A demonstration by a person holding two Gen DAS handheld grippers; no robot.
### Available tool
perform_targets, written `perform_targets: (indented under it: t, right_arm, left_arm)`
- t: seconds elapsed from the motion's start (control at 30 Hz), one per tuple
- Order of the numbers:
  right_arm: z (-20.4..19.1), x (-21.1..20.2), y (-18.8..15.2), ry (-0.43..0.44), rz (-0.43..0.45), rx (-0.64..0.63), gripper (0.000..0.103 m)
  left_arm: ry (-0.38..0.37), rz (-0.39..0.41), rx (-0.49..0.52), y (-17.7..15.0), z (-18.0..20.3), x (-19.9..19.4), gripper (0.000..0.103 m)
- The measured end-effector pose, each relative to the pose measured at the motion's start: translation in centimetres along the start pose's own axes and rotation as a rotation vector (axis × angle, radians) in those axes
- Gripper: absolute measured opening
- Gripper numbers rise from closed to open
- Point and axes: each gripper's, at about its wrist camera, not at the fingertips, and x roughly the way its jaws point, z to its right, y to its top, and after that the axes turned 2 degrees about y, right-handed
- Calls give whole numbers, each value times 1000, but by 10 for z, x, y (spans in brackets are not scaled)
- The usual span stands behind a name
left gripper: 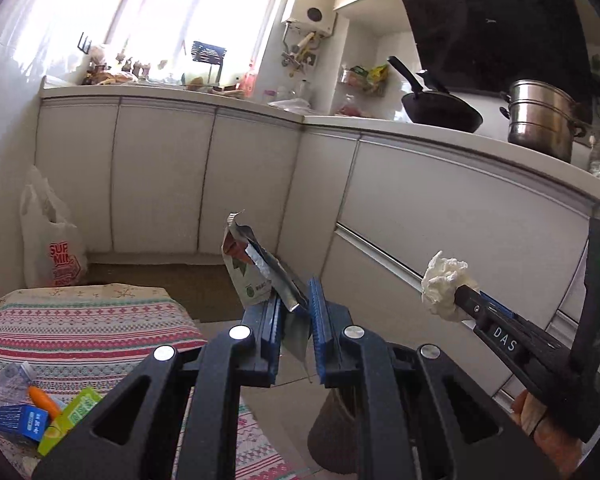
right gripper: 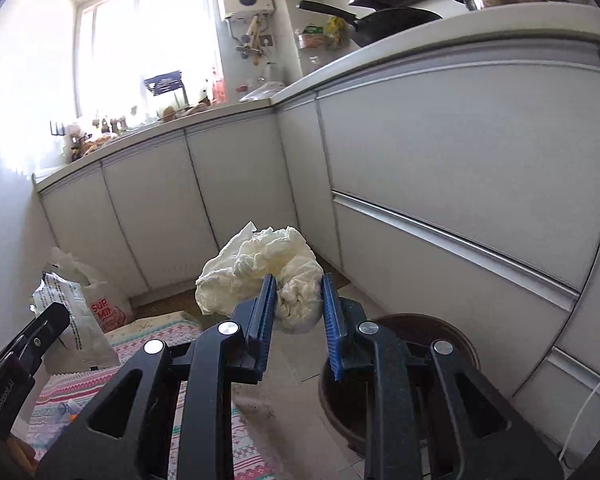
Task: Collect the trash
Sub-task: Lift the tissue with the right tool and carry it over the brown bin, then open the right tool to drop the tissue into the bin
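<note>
My left gripper (left gripper: 294, 306) is shut on a torn foil snack wrapper (left gripper: 252, 270), held upright above the floor; the wrapper also shows at the left of the right wrist view (right gripper: 66, 308). My right gripper (right gripper: 298, 306) is shut on a crumpled white tissue (right gripper: 260, 272), which also shows in the left wrist view (left gripper: 444, 282) at the right. A dark round trash bin (right gripper: 404, 364) stands on the floor just below and right of my right gripper; its side shows under my left gripper (left gripper: 332, 432).
A low table with a patterned cloth (left gripper: 72, 332) holds a plastic bottle (left gripper: 8, 386), a blue box (left gripper: 18, 424) and a green carton (left gripper: 70, 416). A white plastic bag (left gripper: 48, 240) sits in the corner. White cabinets (right gripper: 440, 168) run close on the right.
</note>
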Motion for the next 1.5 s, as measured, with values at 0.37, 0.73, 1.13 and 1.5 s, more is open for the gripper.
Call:
perform_targets:
  t: [0.37, 0.73, 1.13, 1.5]
  right_arm:
    - [95, 40, 0, -165, -113, 107, 22]
    - [150, 97, -16, -221, -267, 234, 23]
    - [153, 93, -8, -307, -220, 249, 67]
    - [110, 58, 10, -337, -84, 170, 95]
  left_arm:
    - [-201, -227, -44, -27, 80, 100, 14]
    - [-310, -409, -54, -58, 129, 177, 14]
    - [-286, -438, -96, -58, 127, 193, 45]
    - [-115, -283, 25, -34, 113, 137, 61]
